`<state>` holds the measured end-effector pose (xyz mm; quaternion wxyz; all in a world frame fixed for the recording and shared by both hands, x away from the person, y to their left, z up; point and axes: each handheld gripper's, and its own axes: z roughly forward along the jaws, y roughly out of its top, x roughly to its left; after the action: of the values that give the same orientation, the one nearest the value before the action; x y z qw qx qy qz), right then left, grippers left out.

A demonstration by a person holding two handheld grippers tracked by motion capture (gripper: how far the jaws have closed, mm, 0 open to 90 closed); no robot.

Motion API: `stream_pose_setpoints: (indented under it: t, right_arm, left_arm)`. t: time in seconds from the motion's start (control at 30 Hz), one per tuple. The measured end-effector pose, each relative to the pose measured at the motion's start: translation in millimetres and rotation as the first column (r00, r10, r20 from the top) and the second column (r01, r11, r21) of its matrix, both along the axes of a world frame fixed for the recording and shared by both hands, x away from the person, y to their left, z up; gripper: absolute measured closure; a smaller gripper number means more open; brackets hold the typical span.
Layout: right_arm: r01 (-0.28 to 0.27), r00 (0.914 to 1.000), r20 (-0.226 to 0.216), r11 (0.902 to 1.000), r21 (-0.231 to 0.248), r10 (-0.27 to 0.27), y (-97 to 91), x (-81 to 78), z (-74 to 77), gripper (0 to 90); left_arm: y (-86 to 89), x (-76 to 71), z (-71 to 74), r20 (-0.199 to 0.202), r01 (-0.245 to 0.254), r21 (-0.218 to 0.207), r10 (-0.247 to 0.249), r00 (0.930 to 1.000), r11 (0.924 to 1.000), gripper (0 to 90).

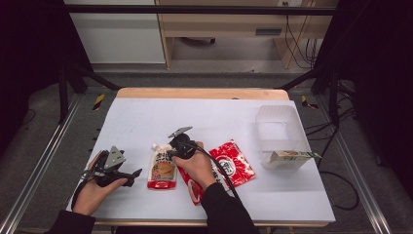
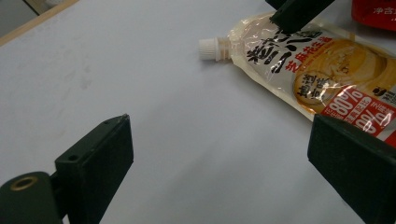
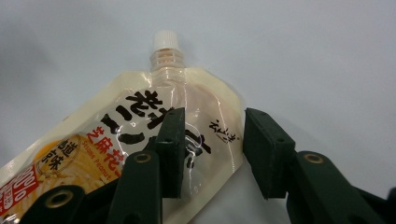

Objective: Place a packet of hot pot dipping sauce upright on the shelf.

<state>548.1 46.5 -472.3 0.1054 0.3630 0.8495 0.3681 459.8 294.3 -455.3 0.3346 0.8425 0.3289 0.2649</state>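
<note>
**Right claw straddles the spouted pouch near its cap**

A clear plastic bin [image 1: 282, 127] stands at the right of the surface [image 1: 146, 117]; a small carton [image 1: 290, 156] lies in its near end. The spouted pouch [image 1: 161, 168] lies flat at centre-left, long axis running near to far, white cap [image 3: 166, 40] pointing far. The right claw [image 3: 212, 154] is part-open around the pouch's upper corner, not clamped. The left claw [image 2: 219, 172] gapes wide over bare surface. A red packet [image 1: 236, 165] lies right of the pouch.
</note>
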Motion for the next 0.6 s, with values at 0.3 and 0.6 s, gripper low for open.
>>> stream_pose_setpoints:
  t: [0.3,0.6]
  right_arm:
    - [-0.013,0.9997,-0.020,0.9995,-0.028,0.013,-0.5,-1.2,-0.2,77.3]
    - [-0.053,0.9986,0.000,0.9982,-0.029,0.053,-0.7,-4.6,5.2,90.0]
  left_arm:
    - [-0.8,0.1,-0.6,-0.001,0.001,-0.001,-0.001,1.0000,1.0000,7.0]
    - [-1.1,0.2,-0.8,-0.005,0.008,0.000,-0.008,1.0000,1.0000,7.5]
